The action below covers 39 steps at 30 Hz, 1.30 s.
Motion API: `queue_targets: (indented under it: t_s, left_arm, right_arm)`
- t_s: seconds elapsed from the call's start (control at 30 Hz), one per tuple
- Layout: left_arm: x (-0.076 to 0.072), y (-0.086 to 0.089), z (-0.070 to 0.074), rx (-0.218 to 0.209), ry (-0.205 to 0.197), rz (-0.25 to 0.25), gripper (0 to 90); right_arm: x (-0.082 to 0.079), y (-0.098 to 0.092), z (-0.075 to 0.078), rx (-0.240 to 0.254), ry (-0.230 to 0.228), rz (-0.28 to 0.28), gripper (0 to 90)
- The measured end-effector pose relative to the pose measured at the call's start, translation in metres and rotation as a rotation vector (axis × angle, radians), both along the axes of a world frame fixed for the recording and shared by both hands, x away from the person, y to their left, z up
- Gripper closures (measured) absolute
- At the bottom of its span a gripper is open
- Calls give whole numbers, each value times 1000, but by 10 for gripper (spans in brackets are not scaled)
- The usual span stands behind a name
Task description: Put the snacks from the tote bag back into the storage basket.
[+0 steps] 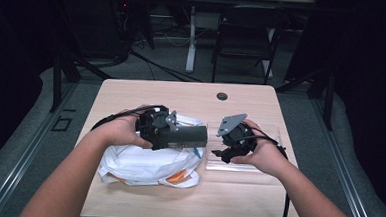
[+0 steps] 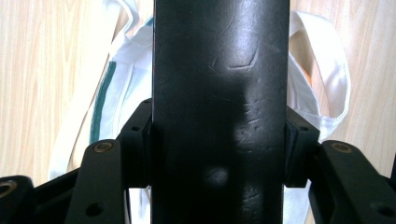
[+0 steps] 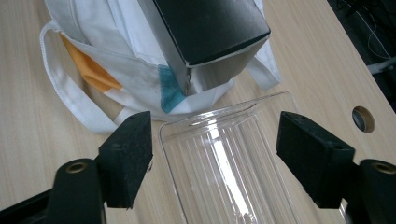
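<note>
With the black box point(image 2: 219, 112) clamped between my left gripper's point(image 1: 166, 130) fingers above the white bag point(image 1: 143, 161), I'd slide it in level, my right gripper's point(image 3: 215, 154) fingers spread wide, empty, over the clear tray point(image 3: 229, 158).

On the one table point(image 1: 131, 93) there are one black box point(image 1: 188, 135), one white cloth bag point(image 1: 143, 165) and one clear plastic tray point(image 1: 275, 134), with two grippers, the left point(image 1: 167, 132) and the right point(image 1: 227, 149), and one chair point(image 1: 247, 29) behind.
</note>
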<state>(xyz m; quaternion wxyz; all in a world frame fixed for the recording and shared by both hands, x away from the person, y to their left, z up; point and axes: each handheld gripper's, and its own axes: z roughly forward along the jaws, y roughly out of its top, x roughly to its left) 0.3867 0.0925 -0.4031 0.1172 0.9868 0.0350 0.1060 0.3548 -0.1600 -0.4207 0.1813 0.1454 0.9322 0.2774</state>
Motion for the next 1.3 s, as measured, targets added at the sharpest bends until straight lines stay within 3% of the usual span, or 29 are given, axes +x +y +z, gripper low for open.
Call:
queue_targets:
  t_s: [0.37, 0.93, 1.13, 1.2, 1.3]
  left_arm:
    - [-1, -14, -2, 0, 2, -29, 430]
    - [-6, -28, -4, -18, 1, -78, 429]
    - [-8, -37, -5, -24, -1, -99, 430]
    - [-8, -39, -5, -26, -5, -107, 430]
    - [-9, -41, -6, -33, -5, -111, 430]
  right_arm:
    - [4, 12, 6, -69, -18, 68, 190]
    - [9, 24, 2, -71, -7, 99, 216]
    - [11, 26, 0, -73, 30, 112, 260]
    - [11, 26, -3, -43, 35, 100, 261]
    - [11, 28, -3, -68, 43, 120, 265]
